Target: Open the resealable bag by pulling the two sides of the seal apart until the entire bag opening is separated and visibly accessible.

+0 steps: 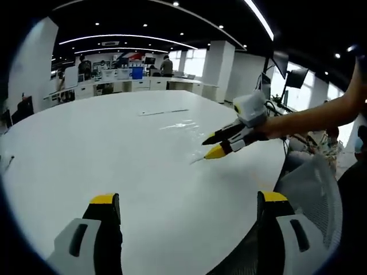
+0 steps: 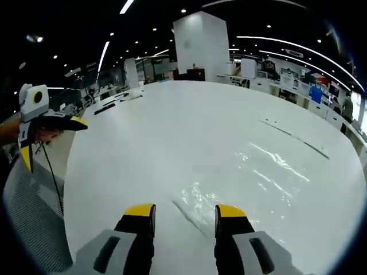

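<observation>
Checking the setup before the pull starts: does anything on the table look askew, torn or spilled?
Nothing stands out. The clear plastic resealable bag lies flat on the round white table, wrinkled but with no visible tear or spill, just ahead of the open right tongs.

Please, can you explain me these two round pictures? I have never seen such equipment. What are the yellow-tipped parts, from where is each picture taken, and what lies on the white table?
A person holds one two-jaw tool in each hand, and a camera rides on each tool. In the left gripper view, the left tool rises from the bottom, jaws wide apart, holding nothing. The right tool comes in from the right, held by the person's arm, its tips reaching the clear resealable bag lying flat on the white table. The right gripper view looks along the right tool: its jaws are open around the bag's near edge, not yet gripping. The left tool shows at the left.
</observation>
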Demonstrator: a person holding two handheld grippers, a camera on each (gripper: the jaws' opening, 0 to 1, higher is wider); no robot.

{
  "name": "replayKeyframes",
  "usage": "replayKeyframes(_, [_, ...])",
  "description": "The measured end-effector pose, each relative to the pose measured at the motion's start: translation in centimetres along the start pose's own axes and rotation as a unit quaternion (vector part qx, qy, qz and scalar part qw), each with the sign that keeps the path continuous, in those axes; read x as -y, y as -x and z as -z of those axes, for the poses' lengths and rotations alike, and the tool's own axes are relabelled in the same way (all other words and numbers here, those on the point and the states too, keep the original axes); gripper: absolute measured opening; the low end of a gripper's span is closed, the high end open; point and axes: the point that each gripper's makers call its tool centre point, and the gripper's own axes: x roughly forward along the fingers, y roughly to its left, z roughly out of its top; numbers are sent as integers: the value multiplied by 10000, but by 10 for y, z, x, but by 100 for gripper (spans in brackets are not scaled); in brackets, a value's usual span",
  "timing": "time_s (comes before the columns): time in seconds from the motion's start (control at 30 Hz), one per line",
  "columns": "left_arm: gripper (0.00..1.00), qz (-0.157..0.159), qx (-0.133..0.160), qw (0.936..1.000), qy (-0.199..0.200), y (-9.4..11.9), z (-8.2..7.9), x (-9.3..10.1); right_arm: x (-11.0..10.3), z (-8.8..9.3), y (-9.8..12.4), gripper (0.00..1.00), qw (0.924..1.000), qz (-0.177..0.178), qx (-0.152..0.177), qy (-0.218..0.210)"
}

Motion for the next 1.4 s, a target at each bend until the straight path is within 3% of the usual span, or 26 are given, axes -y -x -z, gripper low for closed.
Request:
replayKeyframes(0.37, [97, -108, -41, 9999, 70, 2, 3, -5, -4, 15, -16, 24, 9987, -137, -368, 315])
replayKeyframes(0.43, [97, -133, -56, 9999, 88, 2, 3, -7, -6, 21, -17, 24, 9971, -168, -544, 512])
replayKeyframes(0.47, [96, -152, -58, 9998, 100, 2, 4, -8, -6, 18, -19, 23, 9955, -174, -478, 797])
replayKeyframes(0.7, [95, -159, -116, 9997, 111, 2, 6, -8, 7, 19, -20, 8, 9970, 249, -545, 483])
replayKeyframes(0.9, [94, -187, -148, 9996, 161, 6, 12, -10, 5, 20, -18, 3, 9961, 136, -540, 678])
replayKeyframes(1.07, [94, -164, -172, 9996, 161, 7, 14, -9, 3, 20, -17, 1, 9880, 157, -674, 1379])
replayKeyframes(1.4, [93, -126, -106, 9998, 137, 5, 9, -7, 4, 20, -10, 0, 9883, 83, -683, 1364])
